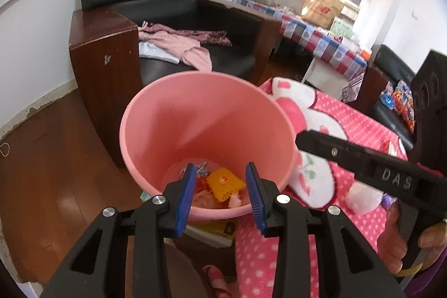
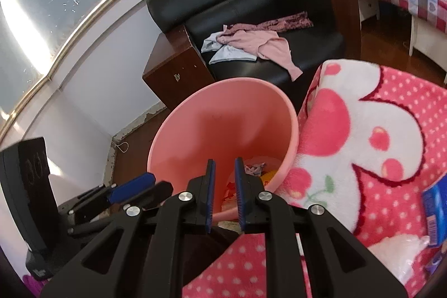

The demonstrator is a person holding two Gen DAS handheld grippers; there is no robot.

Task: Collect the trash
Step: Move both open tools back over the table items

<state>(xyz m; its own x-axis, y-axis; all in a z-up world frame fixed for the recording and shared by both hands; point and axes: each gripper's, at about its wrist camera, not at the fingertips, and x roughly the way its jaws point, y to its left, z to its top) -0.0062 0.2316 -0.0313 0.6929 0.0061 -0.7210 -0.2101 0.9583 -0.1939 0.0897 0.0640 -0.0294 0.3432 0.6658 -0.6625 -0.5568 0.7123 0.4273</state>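
Both grippers hover over the pink bin: left gripper jaws wide and empty, right gripper jaws narrow and empty; trash lies inside.

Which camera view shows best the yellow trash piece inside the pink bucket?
The left wrist view: the yellow trash piece lies whole between the open fingers. The right wrist view shows only a yellow sliver past the pink bucket.
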